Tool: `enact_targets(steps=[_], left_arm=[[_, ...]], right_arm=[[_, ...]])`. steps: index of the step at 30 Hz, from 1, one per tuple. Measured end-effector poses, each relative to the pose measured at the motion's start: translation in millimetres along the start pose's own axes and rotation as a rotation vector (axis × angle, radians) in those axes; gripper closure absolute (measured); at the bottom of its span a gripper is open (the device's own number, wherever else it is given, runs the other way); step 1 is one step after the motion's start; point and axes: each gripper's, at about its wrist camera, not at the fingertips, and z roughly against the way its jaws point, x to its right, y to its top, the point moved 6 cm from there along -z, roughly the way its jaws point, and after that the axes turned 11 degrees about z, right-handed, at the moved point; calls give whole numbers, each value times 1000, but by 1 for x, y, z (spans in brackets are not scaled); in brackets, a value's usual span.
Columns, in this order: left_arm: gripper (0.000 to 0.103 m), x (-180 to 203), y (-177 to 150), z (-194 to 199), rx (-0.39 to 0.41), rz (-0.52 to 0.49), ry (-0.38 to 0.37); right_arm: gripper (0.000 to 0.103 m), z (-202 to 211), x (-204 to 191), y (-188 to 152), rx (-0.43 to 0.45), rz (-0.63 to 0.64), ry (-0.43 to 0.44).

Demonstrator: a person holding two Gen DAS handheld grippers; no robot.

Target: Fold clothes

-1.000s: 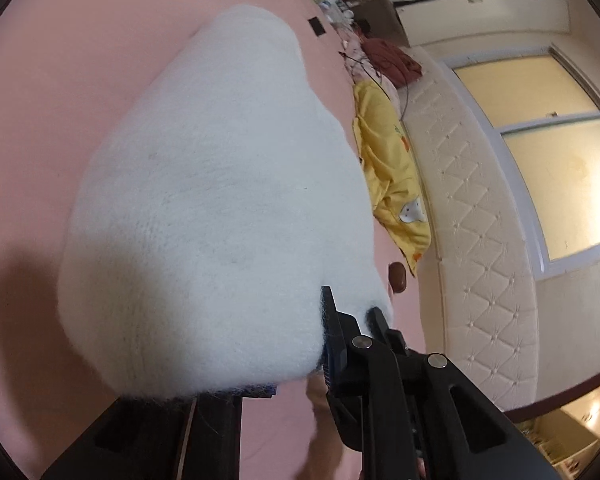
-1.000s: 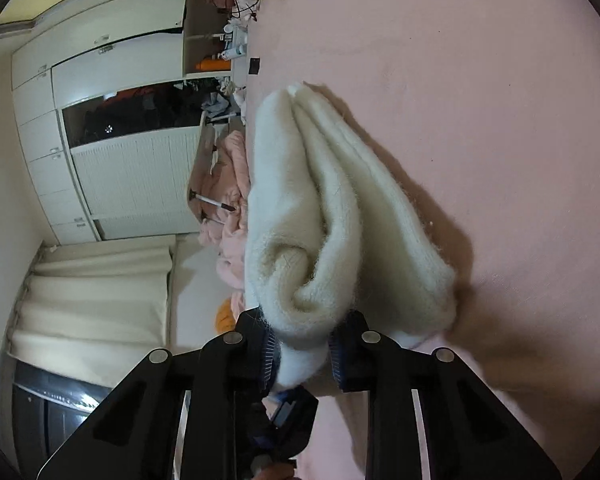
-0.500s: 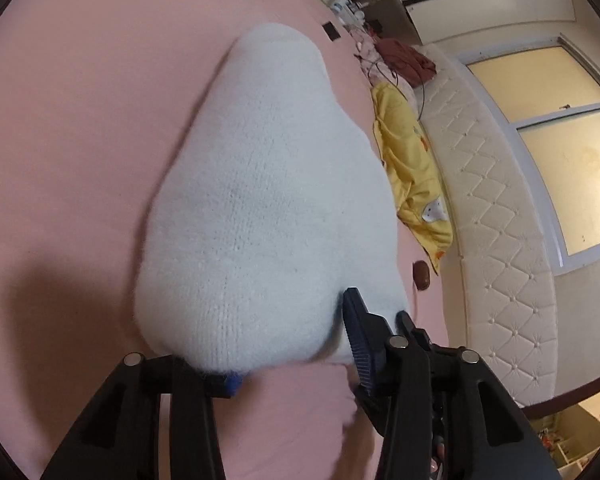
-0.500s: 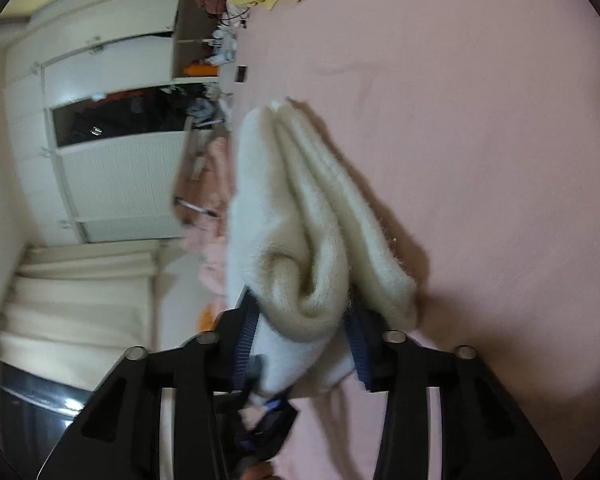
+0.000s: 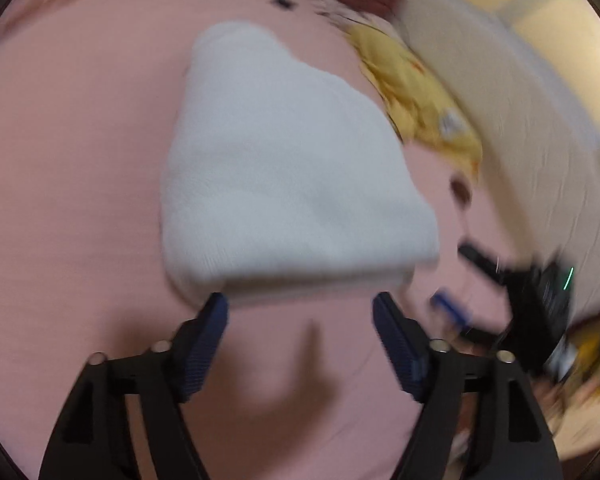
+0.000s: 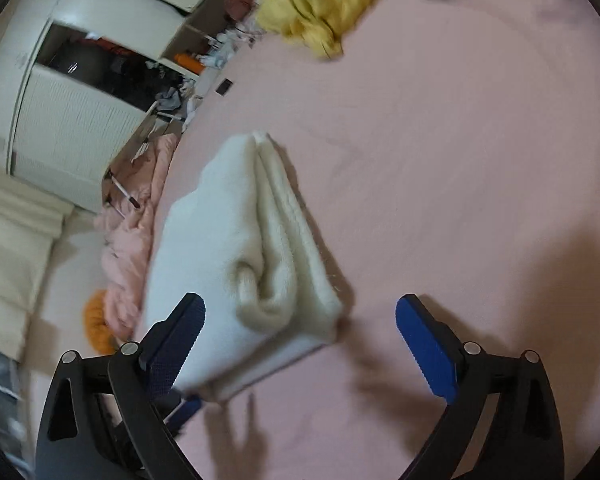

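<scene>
The white sweater [image 6: 240, 264] lies folded into a thick bundle on the pink bed [image 6: 440, 160], just beyond both claws. The left claw [image 5: 300, 316] and right claw [image 6: 300, 320] gape wide, holding nothing. This fold looks finished; next likely comes the yellow garment [image 6: 320, 12], far across the bed.

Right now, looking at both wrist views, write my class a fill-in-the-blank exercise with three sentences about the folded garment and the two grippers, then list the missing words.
1. The folded white sweater lies on a bed sheet whose colour is ____.
2. The jaws of the left gripper and the right gripper are both ____.
3. Beyond the sweater, near the headboard, lies a crumpled garment coloured ____.

Missing words: pink; open; yellow
</scene>
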Motion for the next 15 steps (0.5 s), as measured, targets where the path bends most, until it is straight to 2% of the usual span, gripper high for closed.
enact_targets(steps=[3,5,10,12,15], left_arm=[[24,4,-23,22,35,-153,107],[24,-2,-32,34,66,-173,160],[24,-26,-55,65,111,-97,220],[24,-36,-65,80,153,-82,257],[23,-37,-86,93,219,-177,328]], right_arm=[[6,15,-11,-17,-17,97,-50],[6,25,-18,-29,-29,162,-83],[7,50,-58,-72,15,407,-254],[6,60,-74,-89,33,506,-323],[6,80,-92,-114,115,593,-382]])
